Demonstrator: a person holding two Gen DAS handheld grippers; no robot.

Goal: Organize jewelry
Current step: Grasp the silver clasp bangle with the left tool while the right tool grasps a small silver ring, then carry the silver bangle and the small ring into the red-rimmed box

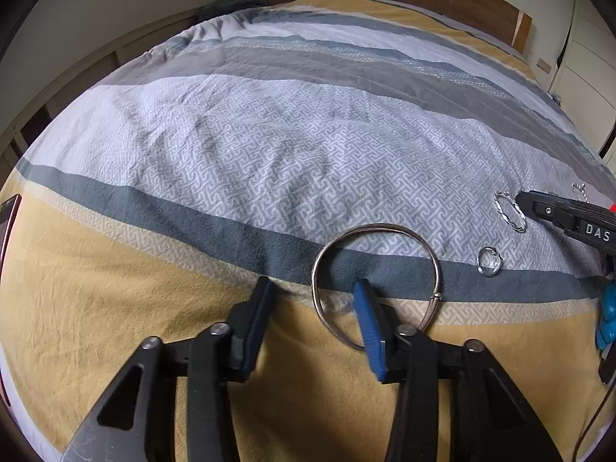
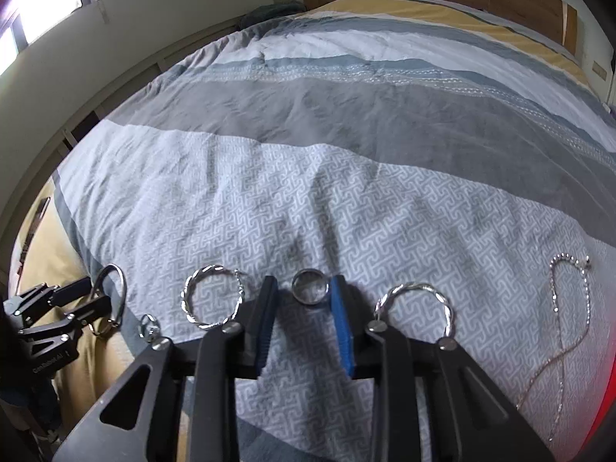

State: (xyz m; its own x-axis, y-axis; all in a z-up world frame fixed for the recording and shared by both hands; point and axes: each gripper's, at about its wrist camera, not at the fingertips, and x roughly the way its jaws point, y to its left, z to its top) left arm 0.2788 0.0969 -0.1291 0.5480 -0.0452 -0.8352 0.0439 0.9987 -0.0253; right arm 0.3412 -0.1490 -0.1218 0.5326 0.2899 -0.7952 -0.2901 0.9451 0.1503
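Left hand-held gripper: jaws spread wide, low over the bed; one finger inside the large bangle, nothing clamped. Bangle flat on the bedspread, across the dark stripe. Right hand-held gripper: jaws apart, straddling a plain ring — blue pad touching or just beside its rim, not closed on it. Twisted hoop to the left, second twisted hoop to the right, small ring near the bangle. Chain well apart, far right.
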